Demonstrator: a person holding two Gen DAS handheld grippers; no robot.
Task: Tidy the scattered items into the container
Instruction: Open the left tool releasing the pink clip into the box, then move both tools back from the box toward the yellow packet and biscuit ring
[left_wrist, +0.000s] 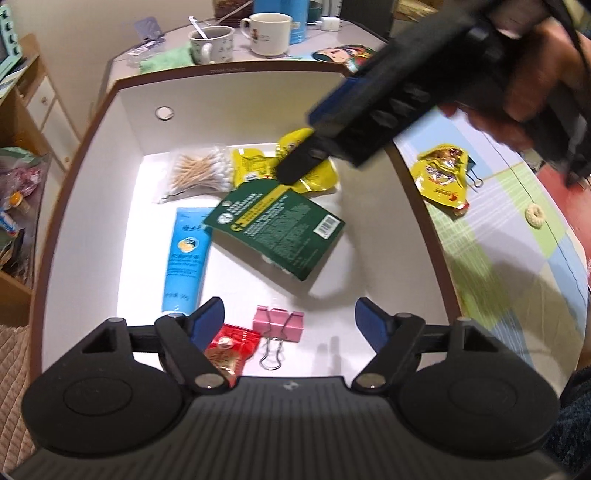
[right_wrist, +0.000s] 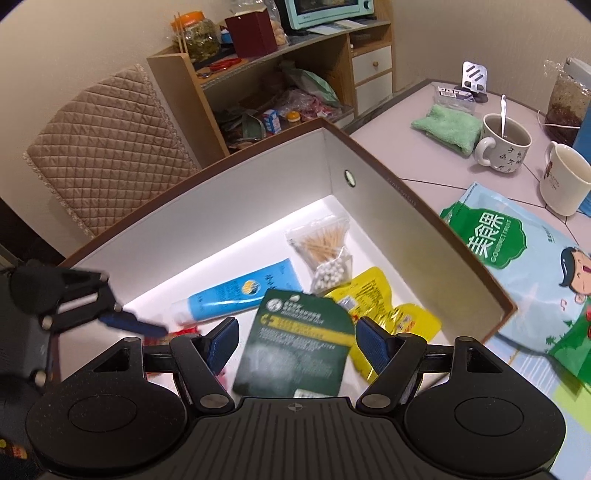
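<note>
Both hand-held grippers, left (left_wrist: 290, 319) and right (right_wrist: 295, 338), hang wide and empty over the box (left_wrist: 74, 206). Most items lie inside; a yellow packet (left_wrist: 441, 177) sits outside on the desk (left_wrist: 517, 266), so tidying looks unfinished.

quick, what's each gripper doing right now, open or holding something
Left gripper: open, holding nothing, over the box.
Right gripper: open, holding nothing, above the green packet.
</note>
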